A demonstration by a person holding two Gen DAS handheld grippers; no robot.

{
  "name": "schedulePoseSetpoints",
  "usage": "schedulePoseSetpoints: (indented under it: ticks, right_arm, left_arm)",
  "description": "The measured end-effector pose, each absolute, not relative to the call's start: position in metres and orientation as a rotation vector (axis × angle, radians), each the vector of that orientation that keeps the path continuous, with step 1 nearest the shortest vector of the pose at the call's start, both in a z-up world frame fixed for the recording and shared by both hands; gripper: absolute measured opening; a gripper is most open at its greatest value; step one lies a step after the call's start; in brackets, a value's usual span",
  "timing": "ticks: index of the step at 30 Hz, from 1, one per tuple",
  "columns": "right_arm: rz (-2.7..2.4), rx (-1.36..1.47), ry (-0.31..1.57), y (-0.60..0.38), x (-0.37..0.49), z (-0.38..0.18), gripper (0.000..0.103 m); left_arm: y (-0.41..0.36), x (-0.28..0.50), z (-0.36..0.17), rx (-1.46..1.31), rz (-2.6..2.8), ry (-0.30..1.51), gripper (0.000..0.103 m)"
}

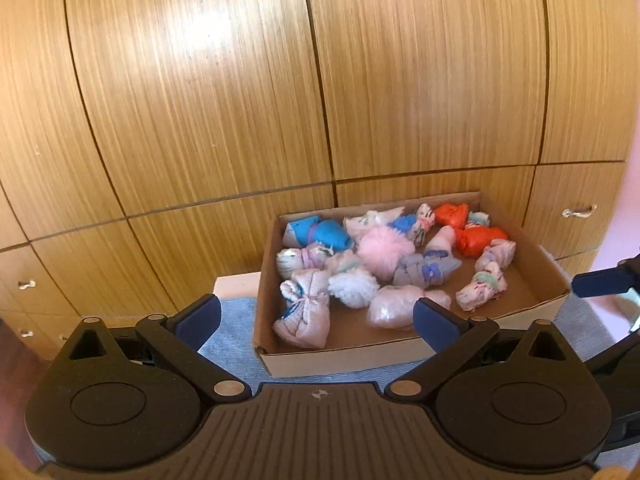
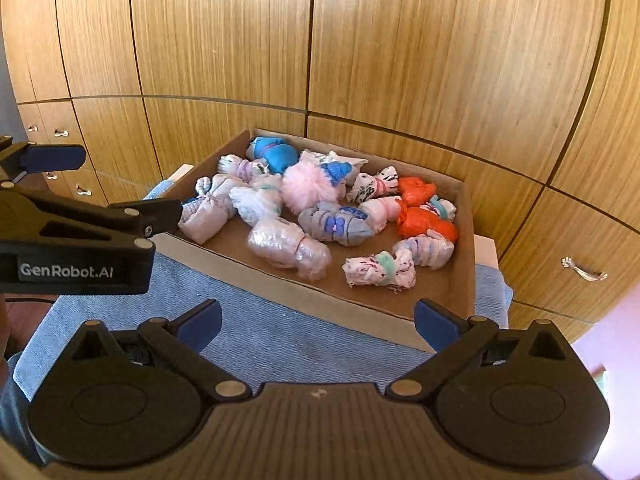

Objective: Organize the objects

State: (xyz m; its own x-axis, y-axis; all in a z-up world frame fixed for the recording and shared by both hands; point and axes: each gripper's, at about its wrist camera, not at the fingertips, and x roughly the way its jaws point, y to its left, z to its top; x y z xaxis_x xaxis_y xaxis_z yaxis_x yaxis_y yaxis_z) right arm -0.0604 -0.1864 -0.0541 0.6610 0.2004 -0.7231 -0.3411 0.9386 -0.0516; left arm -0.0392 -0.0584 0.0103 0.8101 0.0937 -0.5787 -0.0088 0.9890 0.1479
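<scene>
A shallow cardboard box (image 1: 344,354) (image 2: 466,280) holds several rolled sock bundles tied with bands: blue (image 1: 320,234) (image 2: 276,152), fluffy pink (image 1: 384,252) (image 2: 310,186), orange (image 1: 478,240) (image 2: 424,222), grey-blue (image 1: 424,270) (image 2: 340,224), shiny pink (image 1: 392,306) (image 2: 286,248) and white patterned ones (image 2: 380,270). My left gripper (image 1: 318,318) is open and empty, just in front of the box's near wall; it also shows in the right wrist view (image 2: 120,184) at the box's left side. My right gripper (image 2: 318,320) is open and empty over the blue cloth, short of the box.
The box rests on a blue cloth (image 2: 248,328) over a small white-edged surface (image 1: 236,282). Wooden cabinet doors (image 1: 240,100) and drawers with metal handles (image 2: 584,270) stand close behind. A right gripper finger (image 1: 600,282) shows at the right edge of the left wrist view.
</scene>
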Motion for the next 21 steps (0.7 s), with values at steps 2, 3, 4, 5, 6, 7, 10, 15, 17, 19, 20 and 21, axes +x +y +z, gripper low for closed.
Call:
schedulePoseSetpoints:
  ticks: [2,3,4,5,6,7,10,15,17,19,20,21]
  right_arm:
    - [0.308,-0.191,0.788,-0.185,-0.062,-0.052,0.102]
    - [0.307,-0.188,0.786,-0.185,-0.062,-0.051,0.102]
    - [0.307,-0.183,0.788,-0.186,-0.062,-0.050,0.102]
    - [0.307,-0.179,0.786,-0.187,-0.063,-0.049,0.102]
    - [0.302,-0.174,0.782,-0.187,-0.063,-0.049,0.102]
    - [0.299,-0.171,0.781,-0.187,-0.063,-0.048,0.102]
    - [0.299,-0.167,0.783,-0.188,-0.064,-0.048,0.102]
    - [0.305,-0.179,0.788,-0.183,-0.065,-0.051,0.102]
    - [0.307,-0.182,0.788,-0.181,-0.066,-0.052,0.102]
    - [0.309,-0.181,0.788,-0.180,-0.067,-0.052,0.102]
    - [0.312,-0.181,0.790,-0.180,-0.067,-0.052,0.102]
    - [0.311,-0.181,0.790,-0.179,-0.067,-0.052,0.102]
  left_arm:
    - [-0.056,-0.041,0.015,0.144,0.049,0.616,0.102]
    - [-0.055,-0.042,0.018,0.150,0.048,0.611,0.102]
    - [-0.054,-0.043,0.020,0.154,0.048,0.607,0.102]
    - [-0.054,-0.041,0.019,0.155,0.047,0.606,0.102]
    - [-0.053,-0.041,0.021,0.155,0.047,0.605,0.102]
    - [-0.052,-0.041,0.021,0.156,0.050,0.603,0.102]
    - [-0.047,-0.041,0.023,0.141,0.044,0.605,0.102]
    - [-0.046,-0.044,0.022,0.146,0.047,0.604,0.102]
    - [-0.046,-0.046,0.021,0.144,0.047,0.604,0.102]
    - [-0.045,-0.047,0.021,0.136,0.048,0.608,0.102]
    - [-0.045,-0.048,0.020,0.133,0.047,0.611,0.102]
    - [-0.046,-0.049,0.019,0.133,0.049,0.611,0.102]
